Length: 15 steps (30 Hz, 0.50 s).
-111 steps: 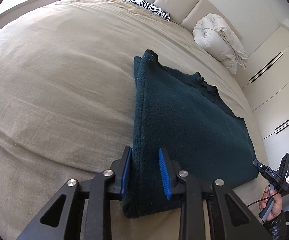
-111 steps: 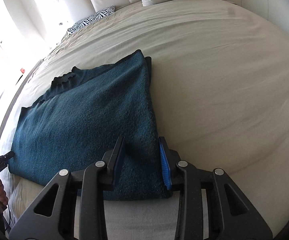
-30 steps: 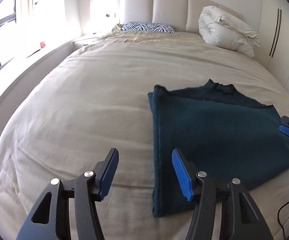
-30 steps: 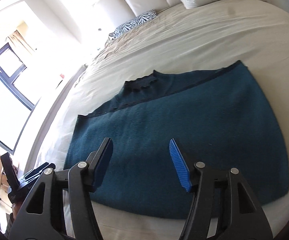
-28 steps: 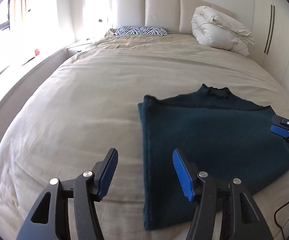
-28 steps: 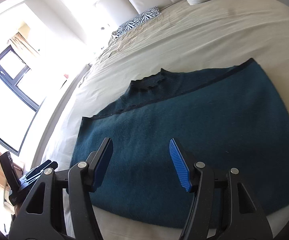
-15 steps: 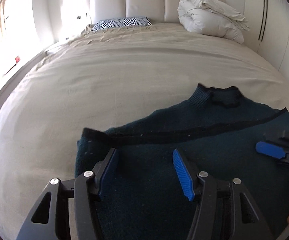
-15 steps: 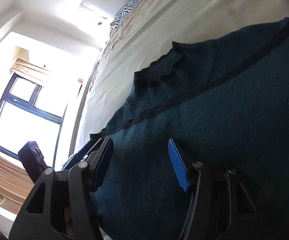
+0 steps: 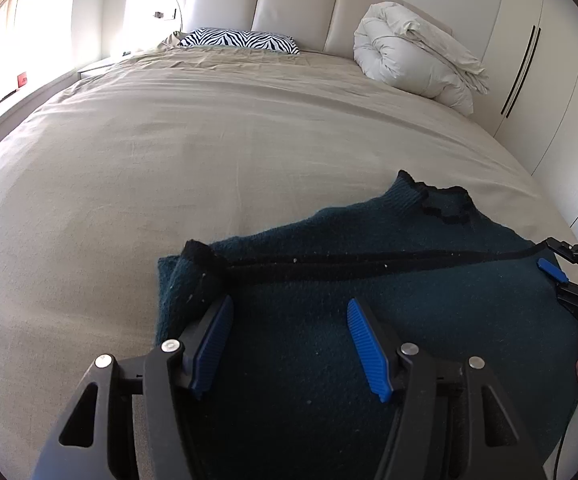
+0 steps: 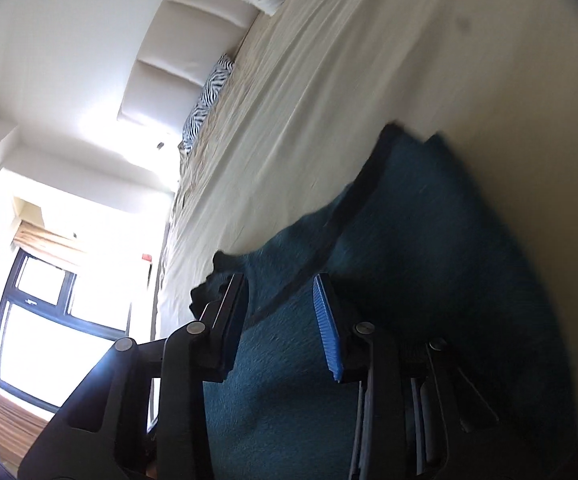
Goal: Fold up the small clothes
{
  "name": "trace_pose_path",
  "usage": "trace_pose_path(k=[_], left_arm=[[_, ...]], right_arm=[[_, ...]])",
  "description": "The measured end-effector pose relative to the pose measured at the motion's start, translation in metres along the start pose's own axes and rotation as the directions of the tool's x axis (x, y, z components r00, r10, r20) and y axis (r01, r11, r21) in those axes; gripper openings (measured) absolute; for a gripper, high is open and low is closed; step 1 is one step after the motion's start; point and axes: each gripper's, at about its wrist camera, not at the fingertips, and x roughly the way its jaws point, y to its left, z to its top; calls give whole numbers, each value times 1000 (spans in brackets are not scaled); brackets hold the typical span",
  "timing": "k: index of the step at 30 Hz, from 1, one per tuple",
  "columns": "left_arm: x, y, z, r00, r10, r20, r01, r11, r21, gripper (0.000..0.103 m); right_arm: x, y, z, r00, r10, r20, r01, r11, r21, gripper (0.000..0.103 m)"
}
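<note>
A dark teal knit sweater (image 9: 429, 312) lies folded on the beige bed (image 9: 169, 160), collar at the far side. My left gripper (image 9: 289, 336) is open, low over the sweater's left part near its folded corner. My right gripper (image 10: 281, 320) is open and rolled sideways, with the sweater's dark hem edge (image 10: 305, 280) between its jaws; the view is blurred. It also shows in the left wrist view (image 9: 561, 280) at the sweater's right edge. The sweater (image 10: 429, 280) fills the lower right wrist view.
A rolled white duvet (image 9: 417, 64) and a zebra pillow (image 9: 237, 38) lie by the padded headboard (image 9: 297, 4). White wardrobe doors (image 9: 549, 92) stand on the right. A window (image 10: 49, 320) is on the left side of the room.
Both grippers have let go of the sweater's near corners, opened and moved forward over it toward the far edge. The right gripper has just rolled sideways at the right edge.
</note>
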Motion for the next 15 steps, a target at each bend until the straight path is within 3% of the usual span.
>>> trace_pose_path(k=[3, 6, 10, 12, 15], left_arm=[[1, 1, 0, 1000, 0, 1, 0, 1000, 0, 63], [0, -2, -1, 1000, 19, 3, -19, 1000, 14, 63], [-7, -5, 1, 999, 44, -3, -44, 999, 14, 63], [-25, -13, -3, 997, 72, -4, -72, 997, -10, 63], [-64, -30, -17, 1000, 3, 26, -3, 1000, -22, 64]], right_arm=[[-26, -11, 10, 997, -43, 69, 41, 999, 35, 35], [-51, -1, -1, 997, -1, 75, 1, 1000, -5, 39], [-47, 45, -55, 988, 138, -67, -145, 982, -119, 41], [-28, 65, -90, 967, 178, -182, -205, 969, -140, 43], [1, 81, -136, 929, 193, -316, -255, 952, -167, 43]])
